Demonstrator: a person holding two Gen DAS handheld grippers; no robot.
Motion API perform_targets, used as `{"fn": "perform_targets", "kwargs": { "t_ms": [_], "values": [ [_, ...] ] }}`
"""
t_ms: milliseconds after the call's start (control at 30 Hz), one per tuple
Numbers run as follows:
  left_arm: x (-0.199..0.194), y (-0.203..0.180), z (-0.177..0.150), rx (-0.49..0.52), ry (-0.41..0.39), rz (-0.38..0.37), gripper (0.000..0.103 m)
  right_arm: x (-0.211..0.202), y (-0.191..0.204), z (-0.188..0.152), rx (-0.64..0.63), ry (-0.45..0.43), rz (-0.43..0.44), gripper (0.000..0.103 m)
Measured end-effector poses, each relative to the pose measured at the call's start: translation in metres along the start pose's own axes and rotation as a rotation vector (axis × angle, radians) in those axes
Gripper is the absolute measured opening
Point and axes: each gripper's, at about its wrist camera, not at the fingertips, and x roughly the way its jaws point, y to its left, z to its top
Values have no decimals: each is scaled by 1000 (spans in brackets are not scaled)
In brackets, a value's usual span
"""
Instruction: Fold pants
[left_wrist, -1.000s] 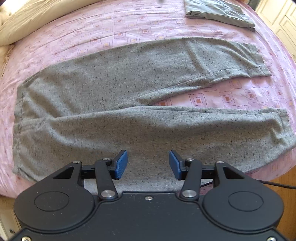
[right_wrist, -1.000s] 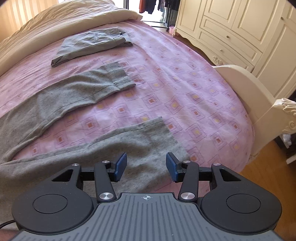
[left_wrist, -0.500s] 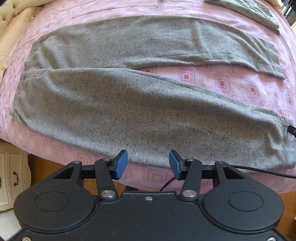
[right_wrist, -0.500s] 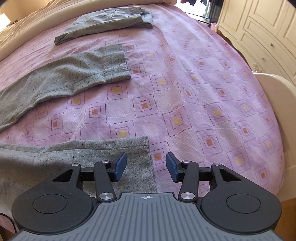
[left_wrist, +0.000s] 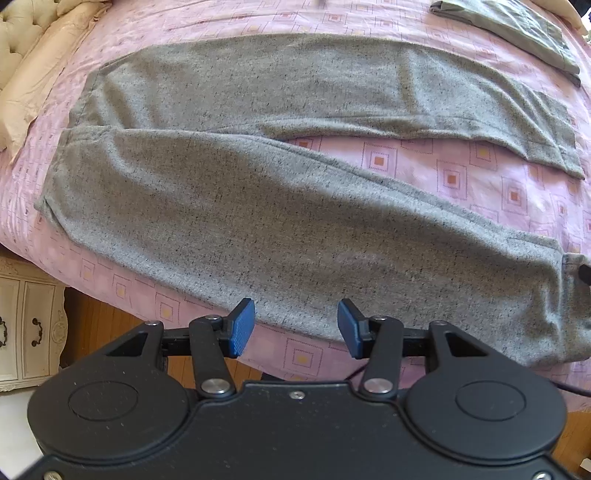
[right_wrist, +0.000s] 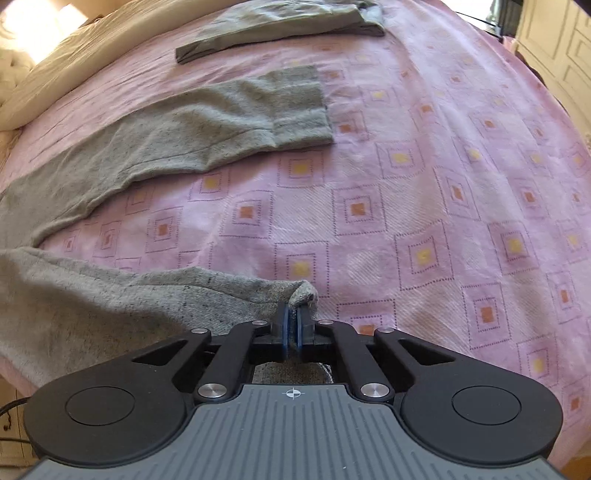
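Observation:
Grey speckled pants (left_wrist: 258, 206) lie spread flat on the pink patterned bedspread (left_wrist: 480, 181), waist at the left, two legs running right. My left gripper (left_wrist: 296, 328) is open and empty, hovering at the near edge of the near leg. My right gripper (right_wrist: 293, 325) is shut on the hem corner of the near leg (right_wrist: 301, 291), which bunches up between the blue pads. The far leg (right_wrist: 221, 122) lies flat beyond it in the right wrist view.
A folded grey-green garment (right_wrist: 280, 26) lies at the far side of the bed (left_wrist: 517, 26). Cream pillows (left_wrist: 40, 70) sit at the left. A white nightstand (left_wrist: 26, 317) stands below the bed edge. A cream wardrobe (right_wrist: 561, 40) is at the far right.
My right gripper has closed on the near leg's hem corner, which now puckers upward. My left gripper stayed open and pulled slightly back and right along the near leg's edge.

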Motion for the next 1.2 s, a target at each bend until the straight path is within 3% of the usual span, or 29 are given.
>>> {"fn": "perform_targets", "kwargs": {
  "t_ms": [100, 167, 300, 433, 500, 733, 933, 1100, 1200],
  "values": [
    [-5, -4, 1, -5, -29, 0, 56, -6, -12, 22, 29, -62, -81, 4],
    [-5, -7, 1, 0, -30, -4, 56, 6, -25, 35, 100, -53, -71, 4],
    [-3, -14, 0, 27, -21, -5, 56, 40, -21, 43, 46, -9, -103, 5],
    [-6, -14, -1, 45, -37, 9, 56, 10, -35, 33, 129, -126, -20, 9],
    [-5, -11, 0, 42, -37, 13, 56, -11, -39, 23, 123, -161, -25, 11],
    [1, -12, 2, 51, -27, 14, 56, -48, -50, -41, 224, -96, 10, 25],
    [-4, -19, -2, 89, -43, 6, 56, -34, -31, -71, 231, -54, 30, 30],
    [-7, -18, -5, 94, -52, 18, 56, -12, -34, -56, 338, -91, 43, 40],
    [-7, -14, -7, 79, -46, 20, 56, 1, -29, -45, 336, -82, 3, 40]
  ]
}}
